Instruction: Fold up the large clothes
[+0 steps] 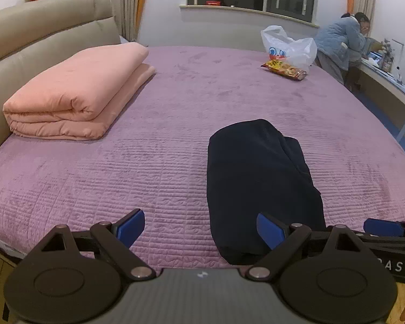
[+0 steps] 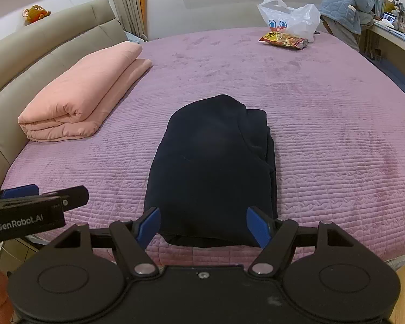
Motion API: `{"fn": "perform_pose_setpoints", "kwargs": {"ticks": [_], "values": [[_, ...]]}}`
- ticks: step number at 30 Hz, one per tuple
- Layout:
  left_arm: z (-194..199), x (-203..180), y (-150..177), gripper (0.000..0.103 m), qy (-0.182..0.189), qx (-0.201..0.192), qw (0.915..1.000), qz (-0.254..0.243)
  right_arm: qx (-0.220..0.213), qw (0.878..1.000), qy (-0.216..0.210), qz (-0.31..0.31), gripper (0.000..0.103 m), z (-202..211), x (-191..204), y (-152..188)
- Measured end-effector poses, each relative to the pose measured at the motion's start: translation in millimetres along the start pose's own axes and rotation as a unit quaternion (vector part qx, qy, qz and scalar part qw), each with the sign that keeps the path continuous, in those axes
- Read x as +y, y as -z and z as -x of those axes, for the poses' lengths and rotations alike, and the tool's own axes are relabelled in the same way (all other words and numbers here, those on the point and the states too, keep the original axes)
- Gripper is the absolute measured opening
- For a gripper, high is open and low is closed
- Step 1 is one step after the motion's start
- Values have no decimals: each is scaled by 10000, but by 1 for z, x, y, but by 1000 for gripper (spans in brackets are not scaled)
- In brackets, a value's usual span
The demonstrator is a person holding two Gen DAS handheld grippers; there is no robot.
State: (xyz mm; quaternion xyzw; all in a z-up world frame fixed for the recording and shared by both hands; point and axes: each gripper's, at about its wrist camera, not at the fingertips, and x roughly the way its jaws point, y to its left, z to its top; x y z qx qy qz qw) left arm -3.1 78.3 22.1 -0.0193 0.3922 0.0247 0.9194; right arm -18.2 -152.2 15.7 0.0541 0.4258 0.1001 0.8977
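Observation:
A dark navy garment lies folded into a compact oblong on the purple quilted bedspread, near the bed's front edge. My left gripper is open above the bedspread, its right pad in front of the garment's near left corner. My right gripper is open too, hovering in front of the garment's near end, with nothing pressed between its blue pads. Each view catches the other gripper's tip at its side edge.
A folded pink quilt lies at the left by the beige headboard. A white plastic bag and a snack packet sit at the far right. A person leans on a desk beyond the bed.

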Motion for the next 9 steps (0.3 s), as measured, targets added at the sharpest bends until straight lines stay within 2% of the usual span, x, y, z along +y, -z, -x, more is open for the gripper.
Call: {"fn": "perform_pose_setpoints", "kwargs": {"ticks": [3, 7, 9], "values": [[1, 0, 0, 92, -40, -79, 10000, -31, 14, 10000, -8, -8, 84, 0, 0, 0], [10, -6, 2, 92, -262, -518, 9980, -262, 20, 10000, -15, -2, 84, 0, 1, -1], [10, -5, 1, 92, -185, -508, 9982, -269, 17, 10000, -12, 9, 84, 0, 1, -1]]}}
